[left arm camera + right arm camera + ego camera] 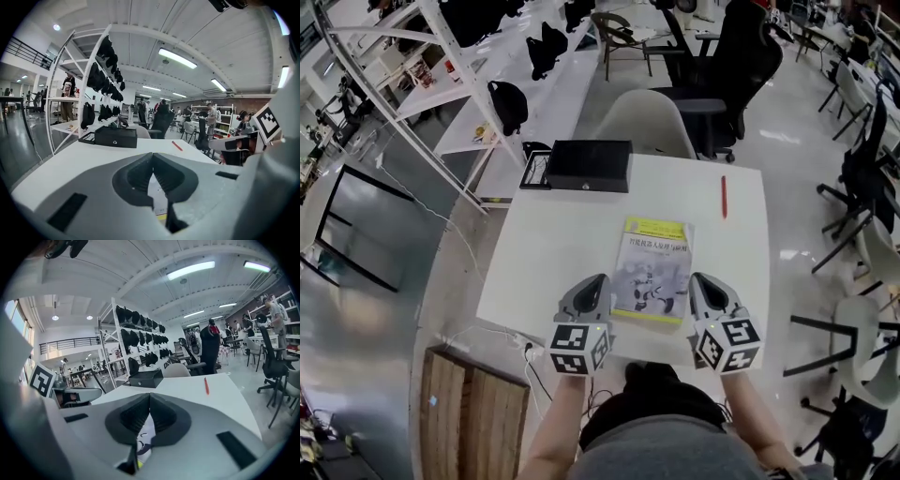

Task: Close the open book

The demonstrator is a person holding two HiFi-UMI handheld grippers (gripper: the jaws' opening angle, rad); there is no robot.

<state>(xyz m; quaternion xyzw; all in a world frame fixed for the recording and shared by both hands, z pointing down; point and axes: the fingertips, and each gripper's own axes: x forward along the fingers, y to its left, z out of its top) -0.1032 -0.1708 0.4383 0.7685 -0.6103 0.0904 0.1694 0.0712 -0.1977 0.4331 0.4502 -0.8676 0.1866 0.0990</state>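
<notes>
The book (652,270) lies closed on the white table (553,253), its yellow and grey cover facing up, close to the near edge. My left gripper (596,281) rests just left of the book's near left corner, jaws shut with nothing between them. Just right of the near right corner sits my right gripper (701,279), also shut and empty. In the left gripper view the jaws (153,157) meet at the tips and a strip of the book (157,197) shows below them. The right gripper view shows its jaws (149,397) closed above the cover (145,439).
A red pen (724,197) lies at the table's far right. A black box (589,165) stands at the far left edge, with a white chair (649,122) behind the table. A wooden crate (473,417) sits on the floor to the left, and office chairs (862,178) stand to the right.
</notes>
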